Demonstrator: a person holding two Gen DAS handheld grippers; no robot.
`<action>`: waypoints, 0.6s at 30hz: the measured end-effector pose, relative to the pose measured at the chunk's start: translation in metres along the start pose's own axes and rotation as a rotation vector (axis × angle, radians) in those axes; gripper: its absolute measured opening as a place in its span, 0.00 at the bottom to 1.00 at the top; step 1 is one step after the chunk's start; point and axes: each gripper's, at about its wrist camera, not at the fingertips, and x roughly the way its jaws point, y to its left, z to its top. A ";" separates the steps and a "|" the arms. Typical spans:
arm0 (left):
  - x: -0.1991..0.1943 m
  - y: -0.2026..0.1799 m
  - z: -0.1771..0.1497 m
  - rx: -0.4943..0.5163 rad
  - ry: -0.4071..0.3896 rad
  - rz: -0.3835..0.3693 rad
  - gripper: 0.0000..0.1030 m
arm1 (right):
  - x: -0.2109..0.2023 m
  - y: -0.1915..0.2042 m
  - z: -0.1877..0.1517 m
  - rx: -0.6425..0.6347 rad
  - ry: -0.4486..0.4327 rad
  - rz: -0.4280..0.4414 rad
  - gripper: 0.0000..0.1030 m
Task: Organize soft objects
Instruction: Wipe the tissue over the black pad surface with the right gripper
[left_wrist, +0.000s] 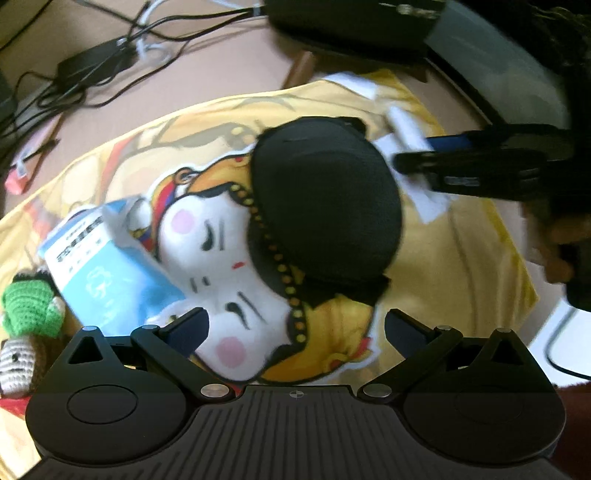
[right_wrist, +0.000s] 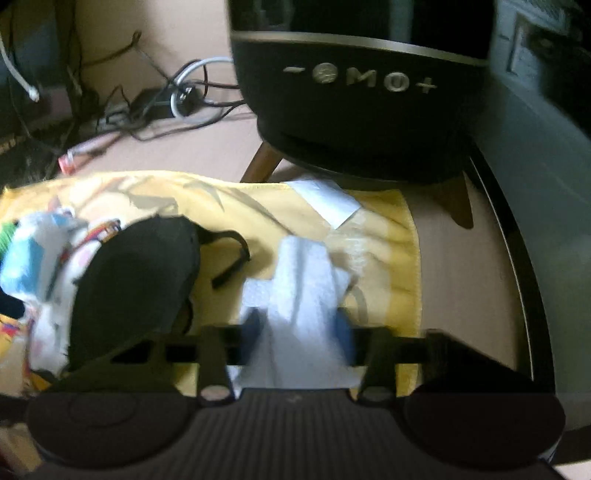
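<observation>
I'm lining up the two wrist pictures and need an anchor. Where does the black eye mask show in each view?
Left wrist: black eye mask sits in the centre, on the yellow printed cloth, above the open left gripper.
Right wrist: the mask lies left of centre, left of the white cloth pinched by the right gripper.
Shared landmark: the yellow printed cloth.

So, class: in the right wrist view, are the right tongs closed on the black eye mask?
No: the right tongs pinch a white cloth, while the black eye mask lies apart on the yellow fabric.
</observation>
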 end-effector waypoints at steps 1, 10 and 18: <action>-0.002 -0.001 -0.001 0.003 -0.002 -0.010 1.00 | -0.005 0.002 0.000 -0.015 -0.023 -0.018 0.12; -0.001 -0.001 -0.009 0.005 0.022 0.015 1.00 | -0.048 0.019 0.050 0.141 -0.138 0.307 0.12; -0.005 0.004 -0.008 0.009 0.011 0.048 1.00 | -0.005 0.054 0.053 0.031 -0.012 0.248 0.12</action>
